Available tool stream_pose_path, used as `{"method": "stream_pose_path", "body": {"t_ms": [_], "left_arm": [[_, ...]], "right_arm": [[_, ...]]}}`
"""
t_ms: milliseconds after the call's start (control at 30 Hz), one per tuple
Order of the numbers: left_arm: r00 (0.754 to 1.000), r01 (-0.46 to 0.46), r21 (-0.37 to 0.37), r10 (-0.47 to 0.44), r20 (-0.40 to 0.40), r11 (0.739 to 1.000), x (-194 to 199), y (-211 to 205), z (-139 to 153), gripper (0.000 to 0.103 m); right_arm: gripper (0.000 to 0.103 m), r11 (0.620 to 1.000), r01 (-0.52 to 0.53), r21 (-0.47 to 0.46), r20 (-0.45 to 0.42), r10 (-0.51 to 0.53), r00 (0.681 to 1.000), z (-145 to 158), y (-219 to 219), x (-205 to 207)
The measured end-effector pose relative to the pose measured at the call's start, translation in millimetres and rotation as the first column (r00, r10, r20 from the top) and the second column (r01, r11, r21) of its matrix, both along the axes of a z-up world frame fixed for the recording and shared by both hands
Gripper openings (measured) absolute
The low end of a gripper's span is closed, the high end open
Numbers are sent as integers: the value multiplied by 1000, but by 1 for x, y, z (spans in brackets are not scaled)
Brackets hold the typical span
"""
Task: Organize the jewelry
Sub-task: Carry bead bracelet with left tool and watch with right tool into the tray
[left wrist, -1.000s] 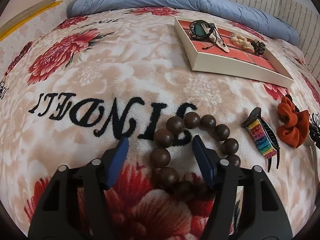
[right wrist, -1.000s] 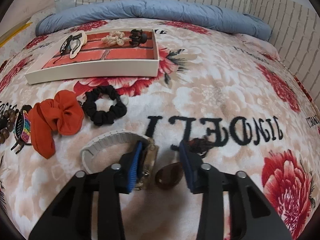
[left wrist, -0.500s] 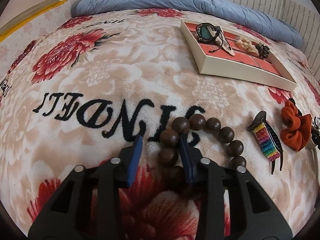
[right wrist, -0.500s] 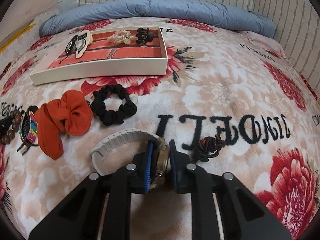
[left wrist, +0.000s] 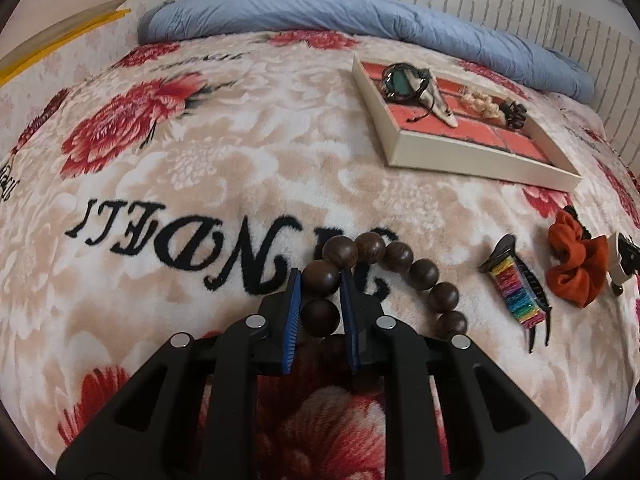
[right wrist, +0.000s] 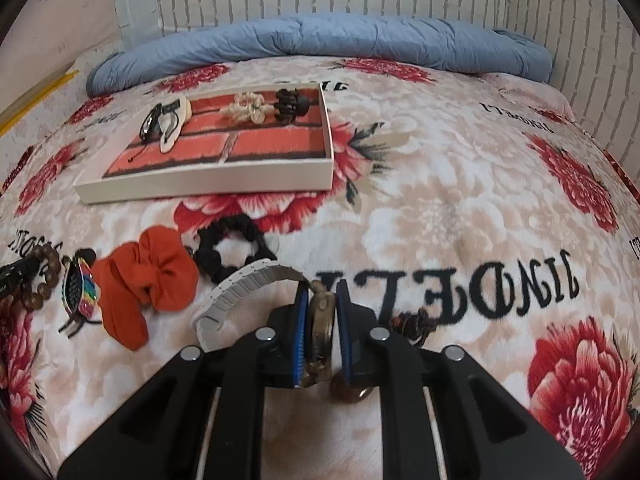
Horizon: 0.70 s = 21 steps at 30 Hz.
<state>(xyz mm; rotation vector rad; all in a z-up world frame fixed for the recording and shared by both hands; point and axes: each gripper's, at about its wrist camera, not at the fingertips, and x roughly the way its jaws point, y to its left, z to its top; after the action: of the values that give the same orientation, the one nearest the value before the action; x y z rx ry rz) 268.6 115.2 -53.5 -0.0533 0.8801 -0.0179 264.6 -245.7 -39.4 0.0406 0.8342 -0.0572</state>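
My left gripper [left wrist: 320, 282] is shut on a brown wooden bead bracelet [left wrist: 424, 276] lying on the floral blanket. My right gripper [right wrist: 322, 292] is shut on the case of a watch [right wrist: 322, 322] with a white strap [right wrist: 244, 284]. A shallow cream tray [left wrist: 472, 158] with a red brick-pattern floor lies farther back; it also shows in the right wrist view [right wrist: 208, 186]. It holds a dark bracelet with a green stone [left wrist: 400, 82], a shell piece [right wrist: 244, 109] and a dark claw clip [right wrist: 290, 105].
On the blanket lie a rainbow hair clip [left wrist: 518, 294], an orange scrunchie [right wrist: 146, 276], a black scrunchie [right wrist: 232, 250] and a small dark knotted piece [right wrist: 412, 322]. A rolled blue quilt [right wrist: 320, 42] lies along the far brick wall.
Both grippers closed from open: the left onto the bead bracelet, the right onto the watch case. Both views now sit a little higher than before.
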Motion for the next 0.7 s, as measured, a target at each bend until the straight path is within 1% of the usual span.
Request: {"method": "stream_pose_path", "body": {"t_ms": [133,300,467,700], "left_arm": [[998,20,-11,-19,52,1000,-2,-4,15,18],[991,60,-15,-58,124,998,-4,-13,42,18],[982,98,-22,-93,166,995,2,-23,64,18],[968,129,2,-126,219,992,22,-39,95,18]], "right_arm": [[14,1000,3,1,19,-3,1000,9,-4,8],[14,1000,-6,-9,38,7,999,20,-6,21],[14,1000,-16,-14,58,17,998,31,-8,38],[14,999,-32,-21,94,34,995,49,-4,71]]}}
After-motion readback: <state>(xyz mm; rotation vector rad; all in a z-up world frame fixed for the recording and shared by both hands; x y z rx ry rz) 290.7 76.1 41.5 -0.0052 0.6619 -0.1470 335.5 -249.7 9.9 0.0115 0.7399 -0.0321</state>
